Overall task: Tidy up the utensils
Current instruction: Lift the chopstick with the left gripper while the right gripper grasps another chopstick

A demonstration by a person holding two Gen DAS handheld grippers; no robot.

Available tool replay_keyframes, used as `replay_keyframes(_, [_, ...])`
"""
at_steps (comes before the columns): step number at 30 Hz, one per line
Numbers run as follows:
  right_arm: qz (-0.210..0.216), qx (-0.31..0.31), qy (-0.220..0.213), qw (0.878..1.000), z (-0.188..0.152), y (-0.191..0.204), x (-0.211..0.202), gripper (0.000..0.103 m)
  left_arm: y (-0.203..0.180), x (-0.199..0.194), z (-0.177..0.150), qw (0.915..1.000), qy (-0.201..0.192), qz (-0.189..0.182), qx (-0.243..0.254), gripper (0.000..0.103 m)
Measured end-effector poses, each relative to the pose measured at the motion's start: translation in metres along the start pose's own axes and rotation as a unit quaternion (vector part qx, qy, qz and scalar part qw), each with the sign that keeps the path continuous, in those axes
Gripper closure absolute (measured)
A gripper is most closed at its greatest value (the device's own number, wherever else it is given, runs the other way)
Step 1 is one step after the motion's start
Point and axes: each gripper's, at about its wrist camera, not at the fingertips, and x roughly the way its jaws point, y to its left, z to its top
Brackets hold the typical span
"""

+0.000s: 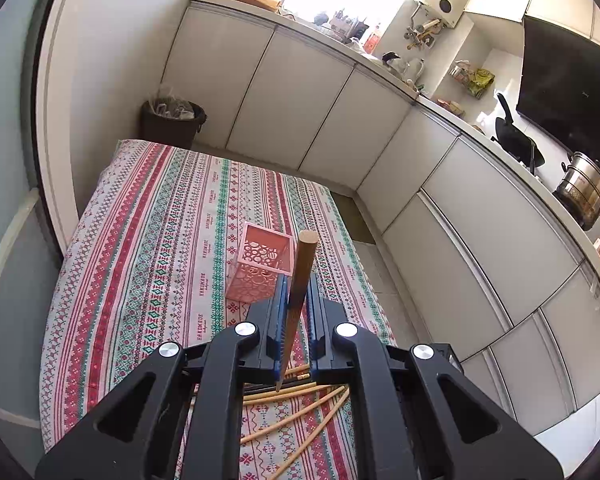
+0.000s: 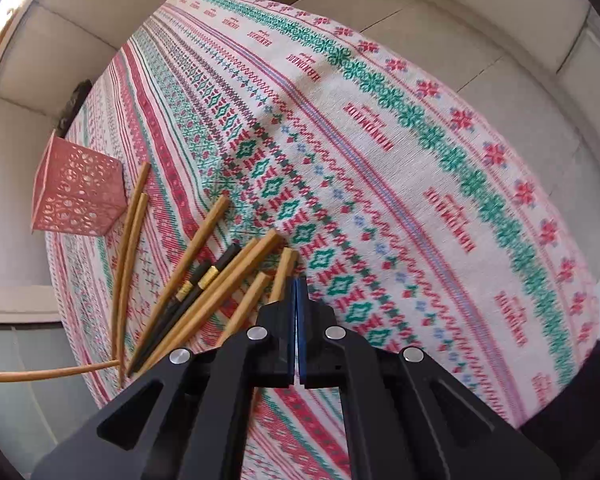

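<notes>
My left gripper point(image 1: 296, 300) is shut on a brown wooden chopstick point(image 1: 302, 276) and holds it upright above the table, just right of the pink perforated holder point(image 1: 260, 264). Several chopsticks point(image 1: 296, 408) lie on the cloth under it. In the right wrist view the pink holder point(image 2: 78, 192) stands at the left. A pile of wooden chopsticks point(image 2: 220, 280) with a black pair point(image 2: 196, 284) lies beside it. My right gripper point(image 2: 296, 292) is shut and empty, just right of the pile.
The table wears a red, green and white patterned cloth point(image 1: 160, 248). White kitchen cabinets point(image 1: 440, 184) run along the right. A dark bin point(image 1: 172, 120) stands past the table's far end. A steel pot point(image 1: 584, 192) sits on the counter.
</notes>
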Motion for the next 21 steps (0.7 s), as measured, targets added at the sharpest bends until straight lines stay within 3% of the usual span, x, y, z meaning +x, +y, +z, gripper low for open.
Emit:
replay_keyframes(3, [-0.028, 0.011, 0.024, 0.999, 0.011, -0.019, 0.003, 0.102, 0.002, 0.002, 0.000, 1.0000, 0.002, 0.005, -0.002, 0.096])
replay_keyframes(5, [0.016, 0.057, 0.045, 0.997, 0.010, -0.033, 0.007, 0.099, 0.001, 0.002, 0.000, 1.0000, 0.002, 0.005, -0.003, 0.096])
replay_keyframes(9, [0.063, 0.094, 0.065, 0.991, 0.007, -0.033, 0.013, 0.096, 0.001, 0.003, 0.001, 1.0000, 0.002, 0.007, -0.004, 0.096])
replay_keyframes(14, [0.042, 0.083, 0.045, 0.995, 0.009, -0.015, 0.013, 0.091, 0.002, 0.005, 0.001, 1.0000, 0.005, 0.005, -0.006, 0.095])
replay_keyframes(21, [0.063, 0.111, 0.050, 0.991, 0.018, -0.016, 0.003, 0.089, 0.006, 0.004, 0.004, 1.0000, 0.004, 0.001, -0.008, 0.094])
